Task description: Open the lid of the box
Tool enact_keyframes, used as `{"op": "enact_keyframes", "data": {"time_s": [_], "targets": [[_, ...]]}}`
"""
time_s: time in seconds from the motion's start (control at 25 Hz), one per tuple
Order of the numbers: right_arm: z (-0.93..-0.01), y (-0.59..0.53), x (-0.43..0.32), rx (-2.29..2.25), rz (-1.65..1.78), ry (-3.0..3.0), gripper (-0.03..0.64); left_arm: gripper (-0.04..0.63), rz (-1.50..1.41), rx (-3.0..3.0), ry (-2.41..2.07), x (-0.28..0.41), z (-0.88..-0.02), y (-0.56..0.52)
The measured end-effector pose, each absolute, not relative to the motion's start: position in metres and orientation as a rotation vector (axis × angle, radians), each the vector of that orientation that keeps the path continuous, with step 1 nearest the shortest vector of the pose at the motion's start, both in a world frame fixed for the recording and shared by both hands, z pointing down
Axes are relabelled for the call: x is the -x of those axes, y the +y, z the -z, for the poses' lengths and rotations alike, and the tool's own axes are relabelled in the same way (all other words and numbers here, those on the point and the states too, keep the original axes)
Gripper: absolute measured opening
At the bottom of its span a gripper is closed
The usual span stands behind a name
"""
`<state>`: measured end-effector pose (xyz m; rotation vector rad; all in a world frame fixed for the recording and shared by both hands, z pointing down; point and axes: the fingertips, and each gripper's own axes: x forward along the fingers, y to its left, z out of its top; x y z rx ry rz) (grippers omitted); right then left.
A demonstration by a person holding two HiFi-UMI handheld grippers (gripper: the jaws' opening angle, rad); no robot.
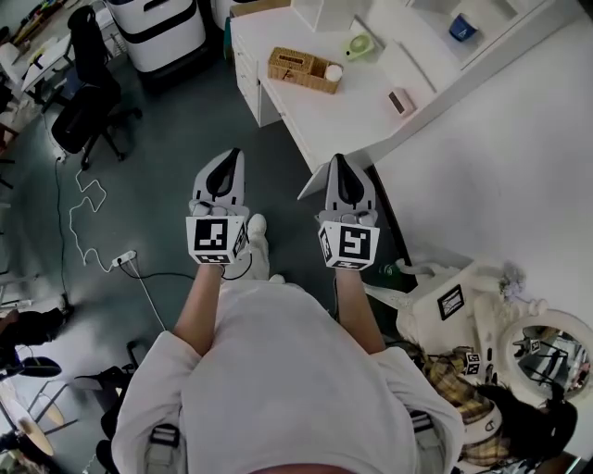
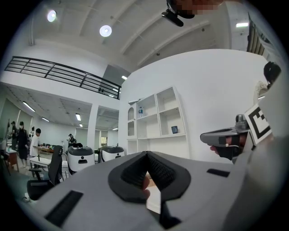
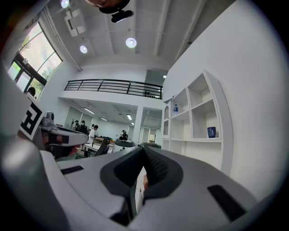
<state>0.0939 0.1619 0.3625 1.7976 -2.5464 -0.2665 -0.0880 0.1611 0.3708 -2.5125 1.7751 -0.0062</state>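
The box, a woven wicker one with a lid (image 1: 303,69), sits on the white desk (image 1: 357,106) well ahead of both grippers. My left gripper (image 1: 232,154) and right gripper (image 1: 338,160) are held side by side at waist height over the floor, pointing toward the desk. Each has its jaws shut with nothing between them. In the left gripper view the dark pads (image 2: 158,169) meet at a point, and the right gripper (image 2: 226,137) shows at the right. In the right gripper view the left gripper (image 3: 58,135) shows at the left. The box is not clearly visible in either gripper view.
A green cup (image 1: 359,44) and a small pink item (image 1: 400,101) also lie on the desk. White shelves hold a blue cup (image 1: 462,28). A black office chair (image 1: 88,102) and a power strip with cable (image 1: 122,259) are on the floor at left. Bags (image 1: 454,305) lie at right.
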Motion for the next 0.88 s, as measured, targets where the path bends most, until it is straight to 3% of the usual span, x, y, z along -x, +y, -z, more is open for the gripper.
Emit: {"op": "enact_keyframes", "data": {"time_s": [0.88], "targets": [[-0.349,-0.118,-0.102,-1.962,0.314,-2.452,-0.002,-0.006,-0.079,2.565,1.627,0.081,-0.375,-0.139]]}}
